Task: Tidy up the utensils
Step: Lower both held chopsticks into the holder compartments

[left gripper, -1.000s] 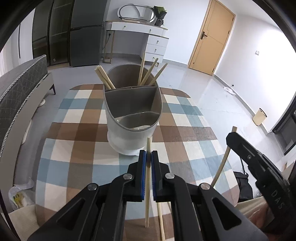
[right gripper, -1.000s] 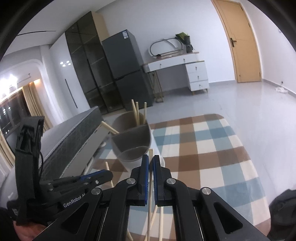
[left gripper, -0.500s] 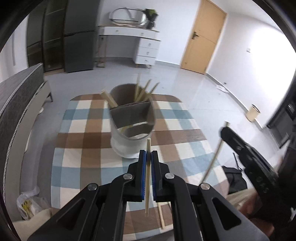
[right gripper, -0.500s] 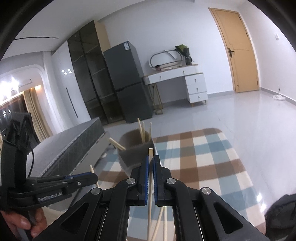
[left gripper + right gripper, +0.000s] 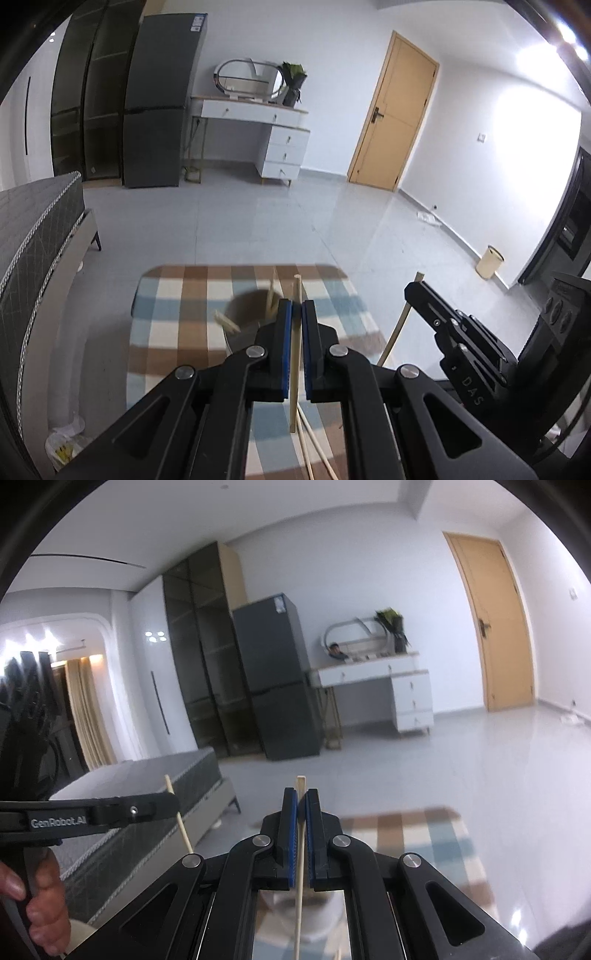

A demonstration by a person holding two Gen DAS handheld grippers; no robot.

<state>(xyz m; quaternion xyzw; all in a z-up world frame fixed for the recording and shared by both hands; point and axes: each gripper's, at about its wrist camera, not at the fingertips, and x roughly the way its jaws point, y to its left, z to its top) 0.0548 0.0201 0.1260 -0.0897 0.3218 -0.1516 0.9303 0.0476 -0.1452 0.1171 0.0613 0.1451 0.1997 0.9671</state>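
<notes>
Left gripper (image 5: 297, 314) pinching chopstick (image 5: 294, 354); right gripper (image 5: 302, 805) pinching second chopstick (image 5: 300, 849). Risk: thin sticks pivoting between fingers, missing utensil holder (image 5: 245, 314) compartment, or knocking holder over.

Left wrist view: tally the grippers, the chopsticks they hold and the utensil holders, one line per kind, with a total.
Grippers: 2, the left gripper and the right gripper, fingers shut.
Held chopsticks: 2, the left chopstick and the right chopstick.
Utensil holder: 1.
Total: 5.
</notes>
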